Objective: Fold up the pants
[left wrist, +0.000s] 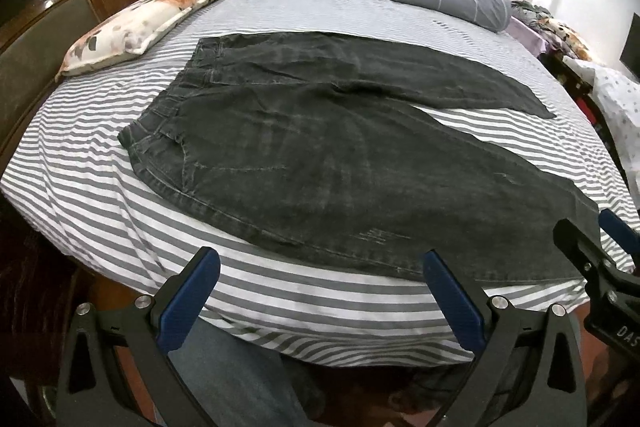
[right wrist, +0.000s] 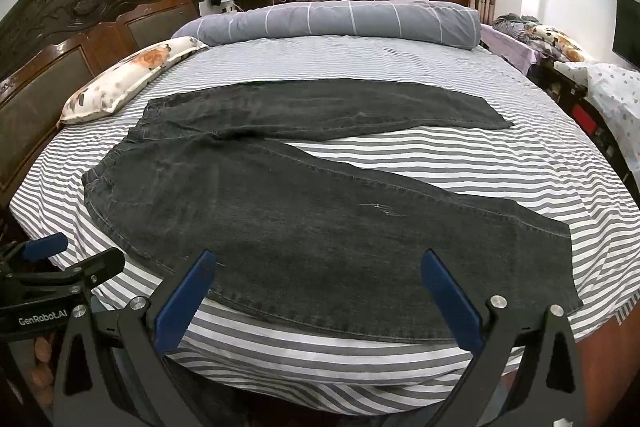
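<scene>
Dark grey jeans (left wrist: 320, 155) lie flat on the striped bed, waistband to the left, both legs spread apart toward the right; they also show in the right wrist view (right wrist: 304, 211). My left gripper (left wrist: 320, 263) is open and empty, hovering over the bed's near edge just in front of the near leg. My right gripper (right wrist: 318, 263) is open and empty, over the near leg's lower edge. The right gripper also shows at the right of the left wrist view (left wrist: 600, 231), near the near leg's hem. The left gripper shows at the left of the right wrist view (right wrist: 76, 255).
The bed has a grey-and-white striped sheet (right wrist: 400, 155). A floral pillow (left wrist: 132, 27) lies at the left by the wooden headboard (right wrist: 80, 27). A rolled grey duvet (right wrist: 340, 19) lies along the far side. More bedding (right wrist: 612, 95) is at the right.
</scene>
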### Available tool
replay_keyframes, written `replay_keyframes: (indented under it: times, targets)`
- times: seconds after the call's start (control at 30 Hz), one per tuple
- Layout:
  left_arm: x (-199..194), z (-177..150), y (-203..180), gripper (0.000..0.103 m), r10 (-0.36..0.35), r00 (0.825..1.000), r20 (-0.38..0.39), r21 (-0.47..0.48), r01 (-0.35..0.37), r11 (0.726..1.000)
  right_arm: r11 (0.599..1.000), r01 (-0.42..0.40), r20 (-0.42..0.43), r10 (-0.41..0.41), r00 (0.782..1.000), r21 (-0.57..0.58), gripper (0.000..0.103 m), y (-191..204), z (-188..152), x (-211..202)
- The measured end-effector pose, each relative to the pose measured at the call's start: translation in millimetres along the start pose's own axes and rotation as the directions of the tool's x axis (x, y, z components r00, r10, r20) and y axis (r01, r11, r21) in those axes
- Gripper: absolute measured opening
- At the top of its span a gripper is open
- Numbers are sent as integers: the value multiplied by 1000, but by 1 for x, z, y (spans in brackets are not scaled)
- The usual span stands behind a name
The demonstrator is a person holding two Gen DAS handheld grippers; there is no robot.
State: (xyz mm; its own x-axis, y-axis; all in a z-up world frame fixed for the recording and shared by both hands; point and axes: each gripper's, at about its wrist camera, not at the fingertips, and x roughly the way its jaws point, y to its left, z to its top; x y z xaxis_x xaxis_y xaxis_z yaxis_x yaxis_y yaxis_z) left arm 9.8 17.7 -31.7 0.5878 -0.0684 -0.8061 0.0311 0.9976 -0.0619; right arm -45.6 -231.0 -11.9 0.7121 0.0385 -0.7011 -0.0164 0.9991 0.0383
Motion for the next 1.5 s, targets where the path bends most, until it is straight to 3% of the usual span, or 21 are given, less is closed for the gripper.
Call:
replay_keyframes:
  times: [0.43,1.5]
  targets:
    - [4,-2,-4,101,59,998,23,52,-61,997,1000,-1,-2,1,1000,-14,102,3,3,2]
    - [12,22,-17,101,40,999,13,58,-40,998,1000,5,-12,-4,1000,15,102,11,23,15]
